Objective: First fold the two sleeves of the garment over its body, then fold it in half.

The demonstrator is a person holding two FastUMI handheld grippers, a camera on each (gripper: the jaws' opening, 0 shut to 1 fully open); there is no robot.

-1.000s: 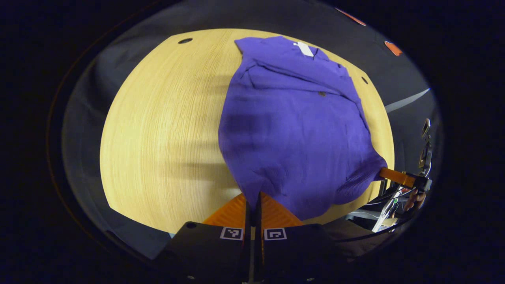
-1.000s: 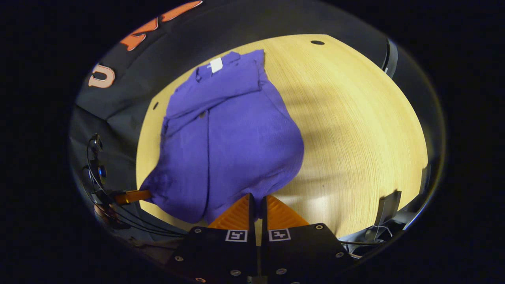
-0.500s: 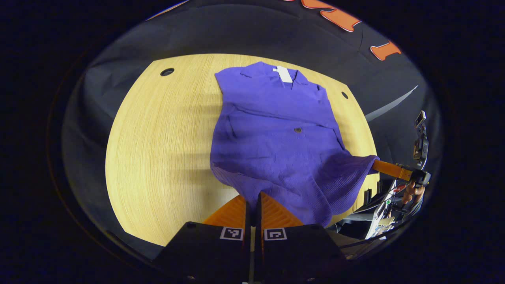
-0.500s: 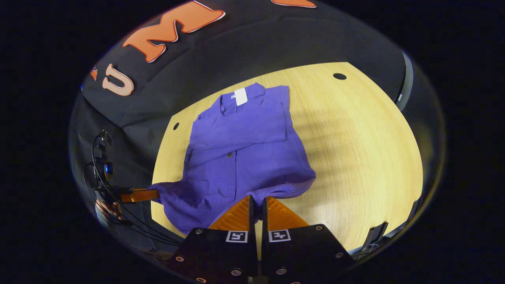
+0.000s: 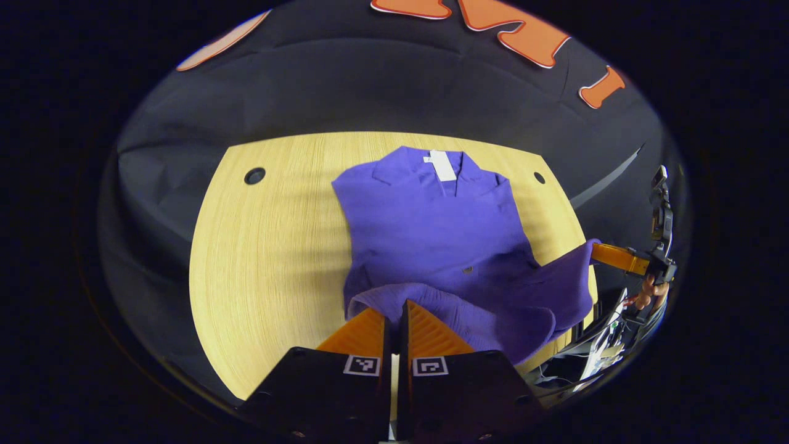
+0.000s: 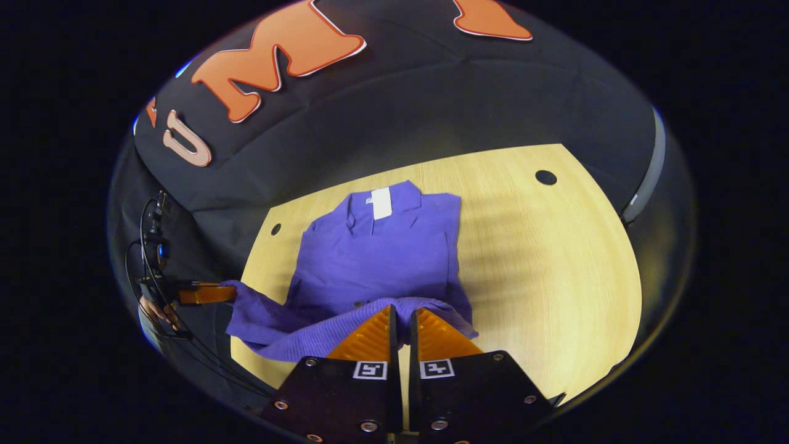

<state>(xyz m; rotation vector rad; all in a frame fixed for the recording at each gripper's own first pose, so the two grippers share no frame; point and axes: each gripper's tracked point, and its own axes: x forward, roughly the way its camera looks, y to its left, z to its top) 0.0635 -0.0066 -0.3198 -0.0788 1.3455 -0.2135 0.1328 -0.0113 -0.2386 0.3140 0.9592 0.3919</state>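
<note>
Bottom hem of the purple garment [image 5: 441, 240] lifted off the table [image 5: 271, 246] and carried toward the collar since a second ago, so sleeves judged already folded in and the halving fold under way. Left tool [image 5: 394, 317] closed on the near-left hem corner, right tool [image 6: 402, 324] closed on the near-right one, hem slung between them. Garment lying mid-table, long axis near to far, collar and white tag [image 5: 442, 165] at the far end.

Black gripper body [image 6: 407, 394] bears two square black-and-white markers, screws, and ribbed wedge-shaped fingers [image 6: 370, 339].
</note>
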